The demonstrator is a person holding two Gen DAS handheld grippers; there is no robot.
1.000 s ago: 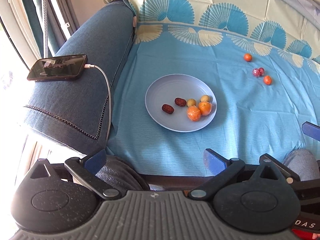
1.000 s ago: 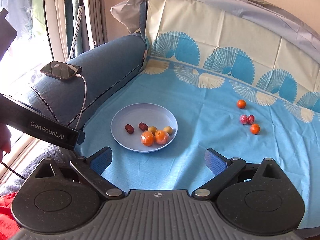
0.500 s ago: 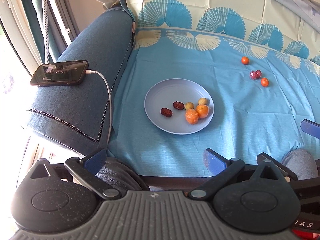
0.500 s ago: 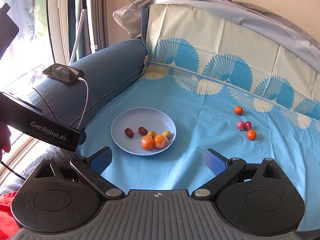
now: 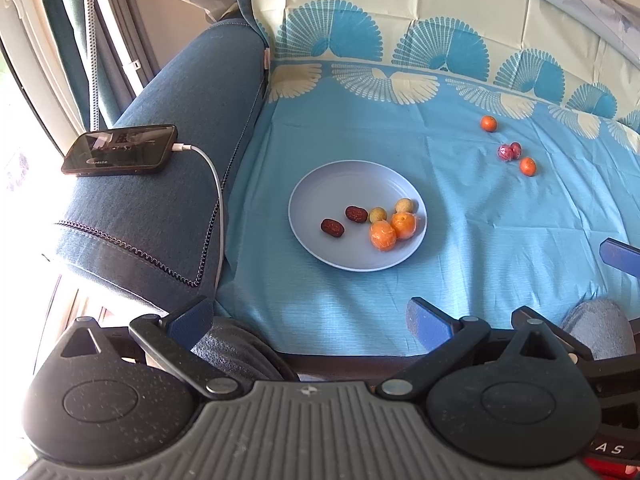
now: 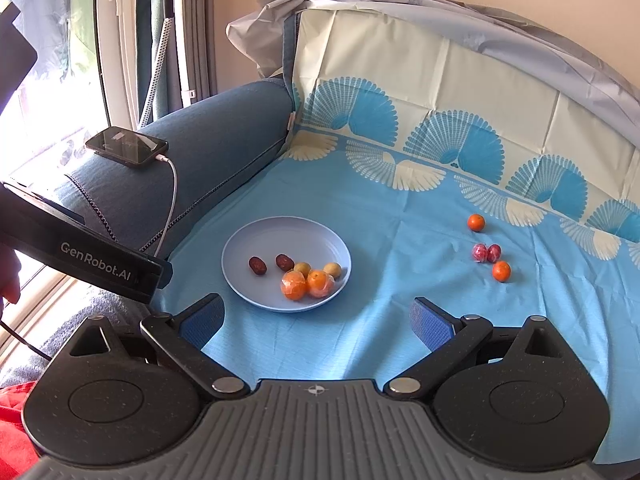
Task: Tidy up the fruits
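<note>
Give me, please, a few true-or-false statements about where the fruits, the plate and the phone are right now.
1. The plate holds six fruits. True.
2. Both grippers grip fruit. False: the left gripper and right gripper have open, empty jaws.
3. Four small fruits lie loose on the blue cloth. True.
4. The phone lies on the plate. False: it rests on the sofa arm, cable attached.

Six fruits lie in the plate [image 6: 244,280] — four more [image 6: 487,253] on the cloth [image 6: 400,216] to its right.
</note>
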